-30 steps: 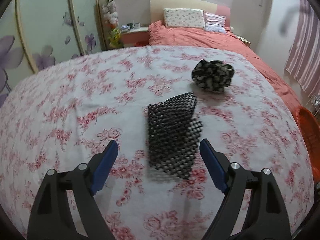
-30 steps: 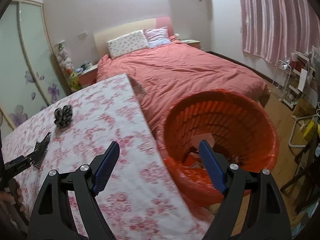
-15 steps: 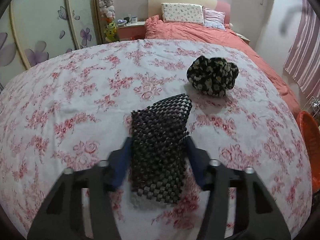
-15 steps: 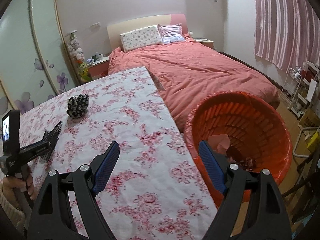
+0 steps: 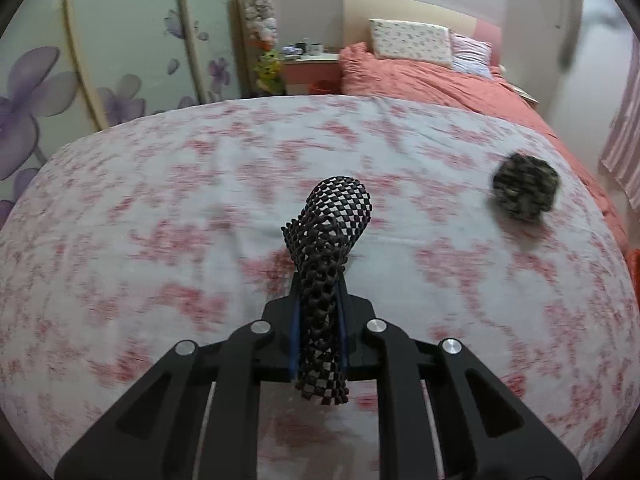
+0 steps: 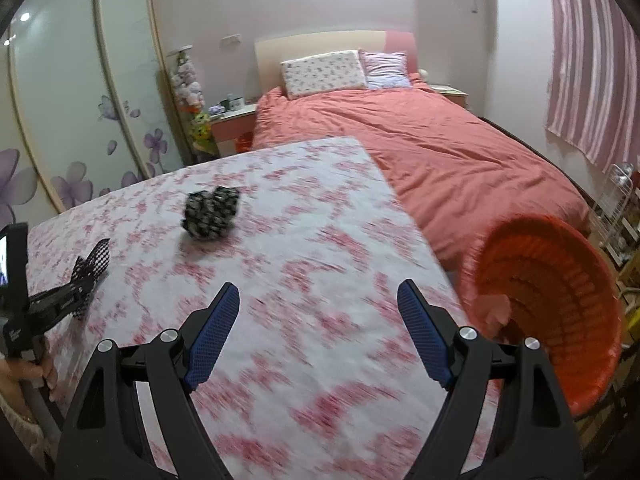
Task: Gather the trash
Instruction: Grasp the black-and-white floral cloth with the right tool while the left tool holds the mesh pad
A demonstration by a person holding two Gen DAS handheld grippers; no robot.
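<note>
My left gripper (image 5: 318,292) is shut on a black foam mesh sleeve (image 5: 330,240), pinched between the blue pads and lifted off the floral tablecloth (image 5: 160,220). The sleeve also shows in the right wrist view (image 6: 94,262), at the far left in the left gripper (image 6: 84,280). A crumpled black-and-white wad (image 5: 524,192) lies on the table to the right; it also shows in the right wrist view (image 6: 210,212). My right gripper (image 6: 318,306) is open and empty above the table's right part. An orange trash basket (image 6: 556,300) stands off the table's right edge.
A bed with a coral cover (image 6: 440,152) lies beyond the table. A nightstand (image 5: 310,70) and wardrobe doors with purple flowers (image 5: 100,60) stand at the back left. A striped curtain (image 6: 592,52) hangs on the right. A wire rack (image 6: 622,204) stands beyond the basket.
My left gripper closed on the mesh sleeve and lifted it off the table. My right gripper swung left from over the basket to over the table, still open.
</note>
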